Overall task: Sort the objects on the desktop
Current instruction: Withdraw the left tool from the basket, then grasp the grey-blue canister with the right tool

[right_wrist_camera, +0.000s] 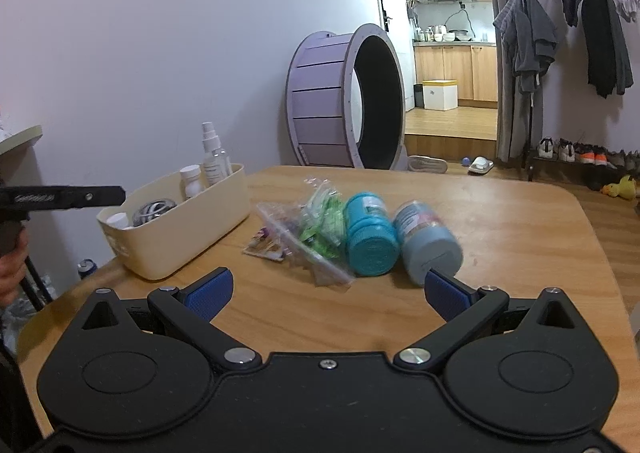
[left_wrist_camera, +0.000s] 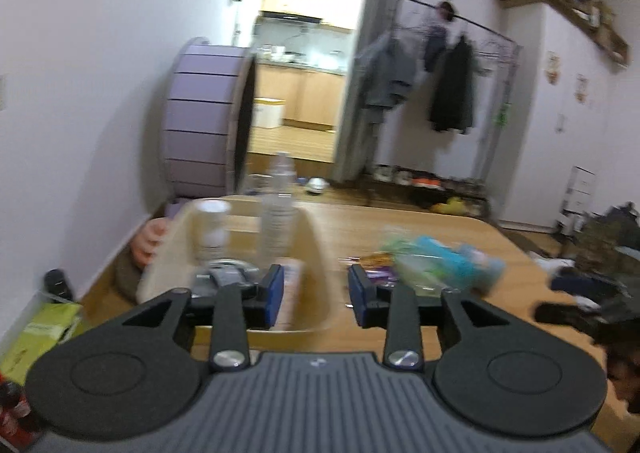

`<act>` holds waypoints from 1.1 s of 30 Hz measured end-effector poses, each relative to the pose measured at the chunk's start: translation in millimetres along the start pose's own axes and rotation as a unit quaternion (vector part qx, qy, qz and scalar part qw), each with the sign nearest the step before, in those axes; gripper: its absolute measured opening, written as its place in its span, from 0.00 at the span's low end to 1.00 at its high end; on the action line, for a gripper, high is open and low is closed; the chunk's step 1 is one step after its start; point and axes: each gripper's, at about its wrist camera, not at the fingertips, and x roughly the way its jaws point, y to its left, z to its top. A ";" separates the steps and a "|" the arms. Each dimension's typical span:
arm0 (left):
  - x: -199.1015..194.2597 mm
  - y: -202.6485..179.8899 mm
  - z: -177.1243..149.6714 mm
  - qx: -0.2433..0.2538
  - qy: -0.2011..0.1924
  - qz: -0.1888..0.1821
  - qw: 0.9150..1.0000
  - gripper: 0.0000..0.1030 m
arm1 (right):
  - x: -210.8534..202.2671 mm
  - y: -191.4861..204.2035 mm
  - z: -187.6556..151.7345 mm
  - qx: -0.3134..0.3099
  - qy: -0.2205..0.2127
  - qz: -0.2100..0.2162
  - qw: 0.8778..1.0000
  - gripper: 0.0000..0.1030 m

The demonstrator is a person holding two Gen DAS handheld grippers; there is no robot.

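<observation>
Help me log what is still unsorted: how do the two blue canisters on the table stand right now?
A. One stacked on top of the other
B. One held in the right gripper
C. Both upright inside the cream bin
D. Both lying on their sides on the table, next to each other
D: the teal canister and the grey-blue canister lie on their sides next to each other on the table, outside the cream bin.

Both tools are matte black plastic. The left gripper has a ribbed grey body plate, two round discs, silver pivot screws and blue ridged pads on its jaws. The right gripper has a smooth black plate, one central screw, silver pivots and blue textured pads.
</observation>
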 end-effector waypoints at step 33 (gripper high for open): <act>25.7 -66.7 -18.4 0.043 0.033 -0.102 0.993 0.36 | 82.5 -61.6 21.0 -0.015 0.075 -0.025 0.997 0.47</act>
